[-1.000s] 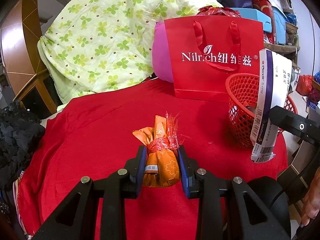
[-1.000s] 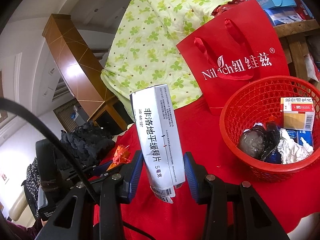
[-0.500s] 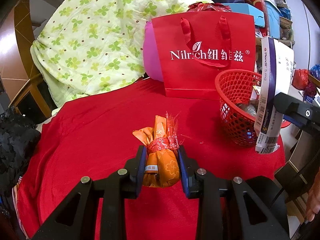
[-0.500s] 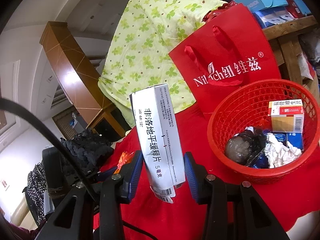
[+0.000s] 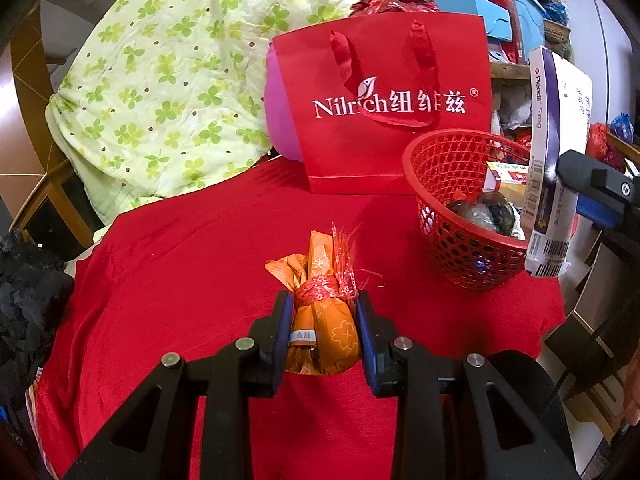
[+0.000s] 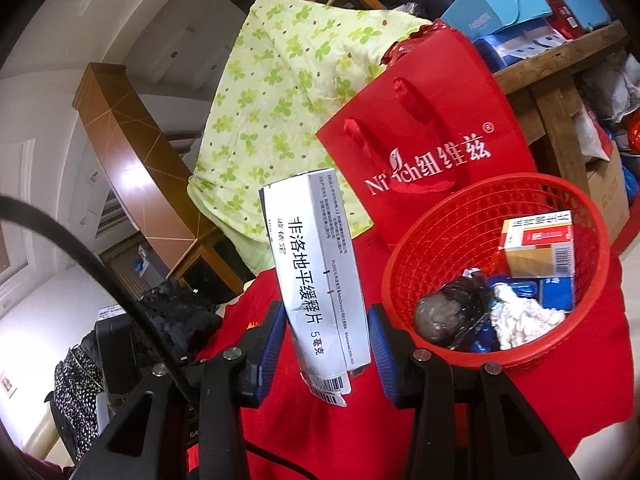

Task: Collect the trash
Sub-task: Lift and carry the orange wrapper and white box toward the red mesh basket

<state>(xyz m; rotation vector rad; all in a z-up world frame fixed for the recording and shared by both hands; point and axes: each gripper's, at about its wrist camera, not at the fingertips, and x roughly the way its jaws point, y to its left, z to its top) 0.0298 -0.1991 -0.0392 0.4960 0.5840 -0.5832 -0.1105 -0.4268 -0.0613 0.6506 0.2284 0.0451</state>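
My left gripper [image 5: 322, 316] is shut on an orange wrapper bundle [image 5: 320, 320] tied with red ribbon, held above the red tablecloth [image 5: 180, 280]. My right gripper [image 6: 326, 332] is shut on a white medicine box [image 6: 316, 272] with Chinese print, held upright left of the red mesh basket [image 6: 496, 272]. The box [image 5: 554, 160] also shows at the right of the left wrist view, just over the basket [image 5: 460, 208]. The basket holds a small carton [image 6: 538, 246], a dark wrapped lump [image 6: 444, 314] and crumpled white paper [image 6: 520, 318].
A red paper gift bag [image 5: 384, 104] stands behind the basket. A green clover quilt [image 5: 168, 80] is piled at the back left. Cluttered shelves [image 6: 560, 40] stand at the right. The table edge [image 5: 556, 320] drops off right of the basket.
Both grippers have moved toward the basket, which is now closer and larger in both views. The medicine box has come over the basket's near side. Both grips are unchanged.
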